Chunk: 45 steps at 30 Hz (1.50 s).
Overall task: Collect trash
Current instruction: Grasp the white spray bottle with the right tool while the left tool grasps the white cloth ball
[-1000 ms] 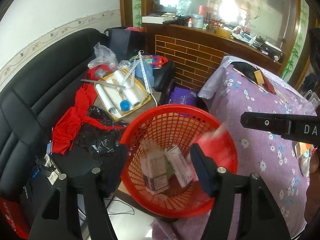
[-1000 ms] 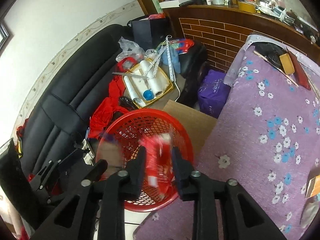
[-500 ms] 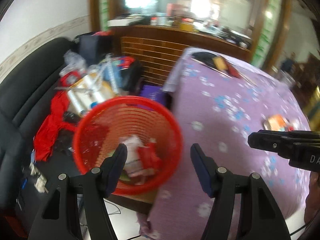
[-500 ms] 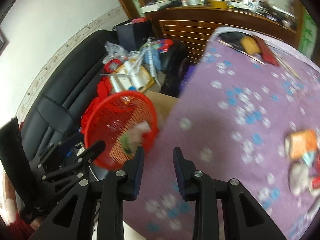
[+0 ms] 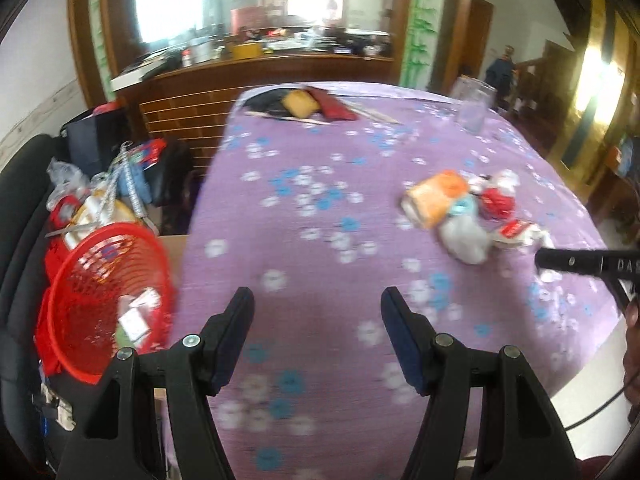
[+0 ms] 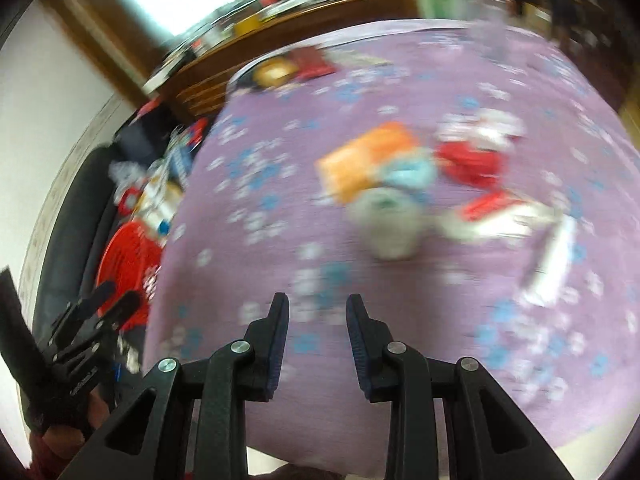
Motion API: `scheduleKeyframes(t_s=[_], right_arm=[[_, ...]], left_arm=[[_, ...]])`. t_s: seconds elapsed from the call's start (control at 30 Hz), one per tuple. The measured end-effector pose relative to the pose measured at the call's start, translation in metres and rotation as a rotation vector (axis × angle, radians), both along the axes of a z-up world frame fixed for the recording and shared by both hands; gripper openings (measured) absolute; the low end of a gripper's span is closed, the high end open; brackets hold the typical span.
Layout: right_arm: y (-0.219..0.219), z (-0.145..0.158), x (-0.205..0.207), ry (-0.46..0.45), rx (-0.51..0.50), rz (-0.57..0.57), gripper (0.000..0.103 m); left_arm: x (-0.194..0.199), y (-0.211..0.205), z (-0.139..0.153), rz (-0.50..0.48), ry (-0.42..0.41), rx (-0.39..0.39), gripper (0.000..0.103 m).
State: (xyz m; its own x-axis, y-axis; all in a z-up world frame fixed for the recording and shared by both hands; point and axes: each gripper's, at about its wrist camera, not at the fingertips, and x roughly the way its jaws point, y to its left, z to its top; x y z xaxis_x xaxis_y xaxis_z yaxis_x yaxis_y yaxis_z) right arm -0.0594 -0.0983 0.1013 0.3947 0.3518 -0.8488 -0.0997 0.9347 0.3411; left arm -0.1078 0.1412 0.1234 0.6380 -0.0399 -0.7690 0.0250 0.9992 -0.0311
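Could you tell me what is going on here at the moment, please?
A person is clearing trash with two handheld grippers. Both the left gripper and the right gripper are open and empty over the purple tablecloth. Some trash lies in the red basket; a wrapper pile waits on the table.

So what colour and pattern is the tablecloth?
Purple tablecloth with small white and blue flowers, sharpest in the left wrist view.

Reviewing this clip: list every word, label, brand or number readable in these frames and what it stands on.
"DAS": white letters, cut off by the frame edge, on the black arm of the right tongs in the left wrist view.
Red and white wrappers in the trash pile on the purple tablecloth: print blurred, unreadable.
Cartons in the red basket: print too blurred.
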Motion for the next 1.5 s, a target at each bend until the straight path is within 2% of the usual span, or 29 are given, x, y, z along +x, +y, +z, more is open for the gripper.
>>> scheduleKeyframes(t_s=[0.2, 0.3, 0.4, 0.47, 0.57, 0.7, 0.8, 0.9, 1.1, 1.3, 1.5], right_arm=[[-0.1, 0.0, 0.001, 0.015, 0.004, -0.154, 0.033], [-0.129, -0.004, 0.003, 0.028, 0.009, -0.209, 0.035], [-0.15, -0.011, 0.011, 0.041, 0.011, -0.251, 0.044], [-0.162, -0.021, 0.022, 0.064, 0.03, -0.265, 0.044], [-0.17, -0.035, 0.035, 0.089, 0.034, -0.269, 0.044], [-0.167, -0.053, 0.053, 0.128, -0.014, -0.264, 0.044], [-0.163, -0.07, 0.061, 0.181, -0.013, -0.264, 0.043], [-0.152, -0.08, 0.063, 0.203, -0.042, -0.25, 0.033], [-0.137, -0.081, 0.066, 0.176, -0.115, -0.21, 0.034], [-0.133, -0.081, 0.066, 0.179, -0.1, -0.2, 0.034], [-0.134, -0.085, 0.066, 0.194, -0.089, -0.208, 0.034]], left_arm=[[0.001, -0.054, 0.002, -0.061, 0.028, -0.021, 0.065], [0.002, -0.068, 0.004, -0.072, 0.046, -0.042, 0.065], [0.007, -0.078, 0.009, -0.071, 0.057, -0.048, 0.065], [0.015, -0.085, 0.012, -0.084, 0.076, -0.063, 0.065], [0.027, -0.092, 0.017, -0.082, 0.079, -0.085, 0.065], [0.043, -0.103, 0.017, -0.093, 0.078, -0.073, 0.065], [0.058, -0.109, 0.013, -0.107, 0.094, -0.054, 0.065], [0.078, -0.115, 0.003, -0.11, 0.123, -0.038, 0.065], [0.113, -0.128, -0.028, -0.123, 0.217, -0.066, 0.065], [0.136, -0.141, -0.052, -0.122, 0.266, -0.074, 0.065], [0.151, -0.158, -0.077, -0.143, 0.316, -0.048, 0.065]])
